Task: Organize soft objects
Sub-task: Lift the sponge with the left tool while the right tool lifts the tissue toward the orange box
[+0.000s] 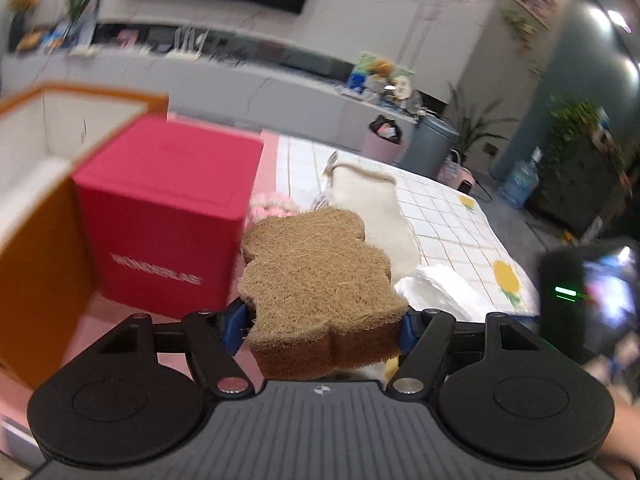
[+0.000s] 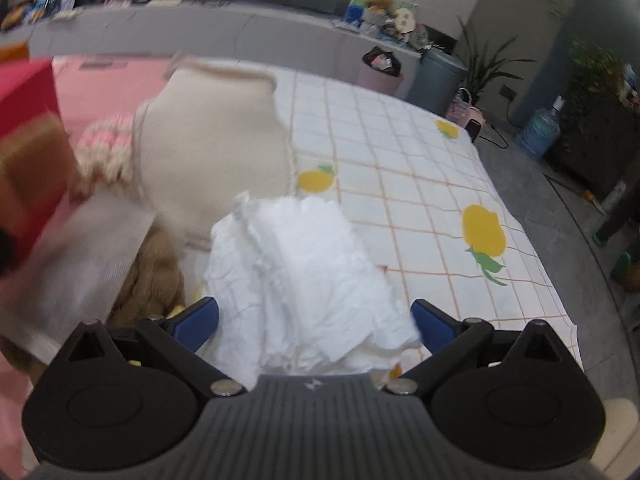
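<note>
My left gripper (image 1: 322, 326) is shut on a brown fibrous scrub sponge (image 1: 316, 276) and holds it above the table, near a pink cube box (image 1: 168, 216). An orange-edged open box (image 1: 36, 184) stands at the left. My right gripper (image 2: 316, 320) is open, its blue pads either side of a crumpled white cloth (image 2: 304, 276) lying on the tablecloth. A cream knitted piece (image 2: 216, 148), a pink-and-cream striped knit (image 2: 106, 148) and a tan fluffy item (image 2: 152, 276) lie beyond and to the left. The white cloth (image 1: 436, 284) and cream piece (image 1: 372, 196) also show in the left wrist view.
A checked tablecloth with yellow fruit prints (image 2: 400, 184) covers the right half of the table; a pink surface (image 2: 104, 84) lies at the left. A grey-white cloth (image 2: 76, 256) sits blurred at the left. Bins (image 2: 436, 76) and plants stand on the floor beyond.
</note>
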`<state>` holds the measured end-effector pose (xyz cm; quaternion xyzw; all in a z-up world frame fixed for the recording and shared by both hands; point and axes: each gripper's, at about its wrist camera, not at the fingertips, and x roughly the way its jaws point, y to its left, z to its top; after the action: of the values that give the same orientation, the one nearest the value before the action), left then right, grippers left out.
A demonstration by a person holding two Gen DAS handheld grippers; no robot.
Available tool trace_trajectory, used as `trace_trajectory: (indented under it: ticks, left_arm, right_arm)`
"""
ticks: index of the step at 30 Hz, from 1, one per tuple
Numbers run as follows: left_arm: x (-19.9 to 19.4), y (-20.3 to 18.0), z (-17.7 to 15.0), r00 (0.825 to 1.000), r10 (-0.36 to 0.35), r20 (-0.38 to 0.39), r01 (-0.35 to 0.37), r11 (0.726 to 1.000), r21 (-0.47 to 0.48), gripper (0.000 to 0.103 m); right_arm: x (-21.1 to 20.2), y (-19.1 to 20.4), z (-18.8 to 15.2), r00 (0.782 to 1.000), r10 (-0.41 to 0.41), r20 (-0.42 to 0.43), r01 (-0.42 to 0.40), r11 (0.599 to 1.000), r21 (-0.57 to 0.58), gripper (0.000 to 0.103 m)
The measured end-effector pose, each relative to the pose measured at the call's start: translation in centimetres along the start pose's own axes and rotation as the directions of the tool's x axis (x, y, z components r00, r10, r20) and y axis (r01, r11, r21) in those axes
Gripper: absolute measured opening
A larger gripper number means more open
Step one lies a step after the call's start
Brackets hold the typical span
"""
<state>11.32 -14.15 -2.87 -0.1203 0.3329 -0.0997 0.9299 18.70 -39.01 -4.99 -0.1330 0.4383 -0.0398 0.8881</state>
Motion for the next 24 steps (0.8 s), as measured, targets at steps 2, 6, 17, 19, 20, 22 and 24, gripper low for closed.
trace_trajectory:
  ticks: [2, 6, 17, 19, 20, 22, 24]
  left_arm:
    - [-1.9, 0.1, -0.1, 1.000, -0.027, 0.001, 0.027, 0.999, 0.039, 0.079]
    - [-5.4, 0.3, -0.1, 0.998, -0.058, 0.038, 0.054, 0.992, 0.112, 0.080]
    - [-8.9, 3.1, -0.1, 0.991, -0.067, 0.113, 0.056, 0.994, 0.098, 0.079]
    - [-9.0, 3.6, -0.1, 0.990, -0.064, 0.122, 0.054, 0.995, 0.085, 0.079]
    - [-9.0, 3.6, -0.1, 0.990, -0.064, 0.126, 0.054, 0.995, 0.083, 0.079]
    - [-8.9, 3.8, 0.0, 0.989, -0.066, 0.132, 0.056, 0.995, 0.080, 0.079]
    - [-9.2, 4.3, 0.0, 0.989, -0.066, 0.132, 0.057, 0.996, 0.076, 0.079]
  right_arm:
    - [0.2, 0.5, -0.1, 1.000, -0.027, 0.003, 0.027, 0.999, -0.028, 0.088]
    - [0.5, 0.2, -0.1, 1.000, 0.022, -0.022, -0.022, 1.000, 0.014, 0.071]
    - [-2.0, -5.0, -0.8, 0.988, 0.136, 0.071, -0.152, 0.927, 0.343, 0.020]
    - [-3.0, -5.8, -1.0, 0.985, 0.141, 0.100, -0.169, 0.910, 0.378, 0.020]
    - [-3.5, -6.3, -1.1, 0.982, 0.146, 0.120, -0.182, 0.896, 0.404, 0.020]
    - [-4.4, -7.2, -1.3, 0.975, 0.156, 0.159, -0.212, 0.870, 0.445, 0.020]
    - [-5.5, -7.7, -1.3, 0.968, 0.163, 0.191, -0.235, 0.857, 0.458, 0.020]
